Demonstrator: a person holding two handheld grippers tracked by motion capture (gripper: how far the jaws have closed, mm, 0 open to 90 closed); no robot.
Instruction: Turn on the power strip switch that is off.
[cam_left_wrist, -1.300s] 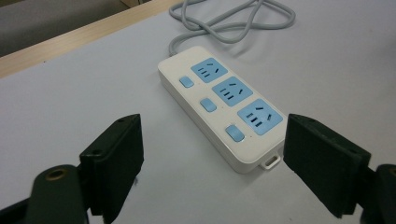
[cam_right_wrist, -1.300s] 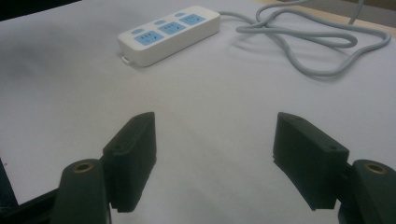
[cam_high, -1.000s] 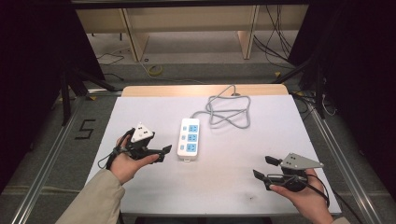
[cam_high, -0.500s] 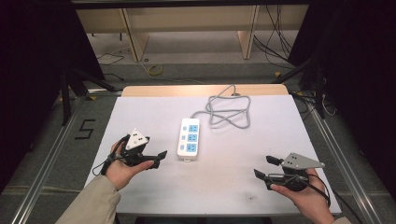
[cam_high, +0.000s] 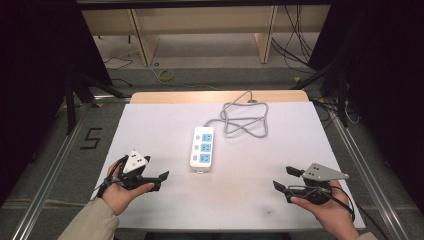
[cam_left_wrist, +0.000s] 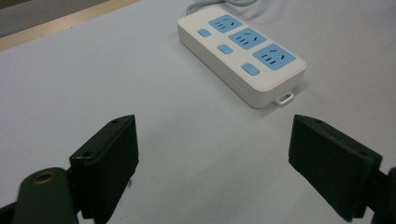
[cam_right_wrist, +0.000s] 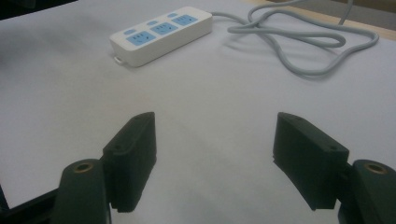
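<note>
While both hands rest near the bottom edge of the high view, a white rectangular plastic power strip with three blue sockets (cam_high: 202, 147) lies alone at the middle of the white-covered table (cam_high: 150, 125). Its long axis runs up and down the frame, from the person's side toward the far edge. A grey cable (cam_high: 243, 120) leaves its far end and loops loosely toward the upper right of centre.

At the lower left of the frame, the left gripper (cam_high: 152, 178), black with a white three-cornered plate on top, is held low over the table. Its jaws stand wide apart with nothing between them. From this gripper the strip lies up and to the right, fairly near. In the left gripper view the strip (cam_left_wrist: 241, 50) sits at the upper right, angled, with its small hanging loop at the near end pointing toward the jaws.

At the lower right of the high view, the right gripper (cam_high: 288, 180), black with a grey three-cornered plate, is also spread wide and holds nothing. The strip lies up and to the left of it, well apart. In the right gripper view the strip (cam_right_wrist: 161, 33) appears small at the upper left, with the cable (cam_right_wrist: 303, 44) curling across the upper right.

Judging by this layout, the left hand is the nearer one, and any reach must go forward and inward toward the strip's near short end.
</note>
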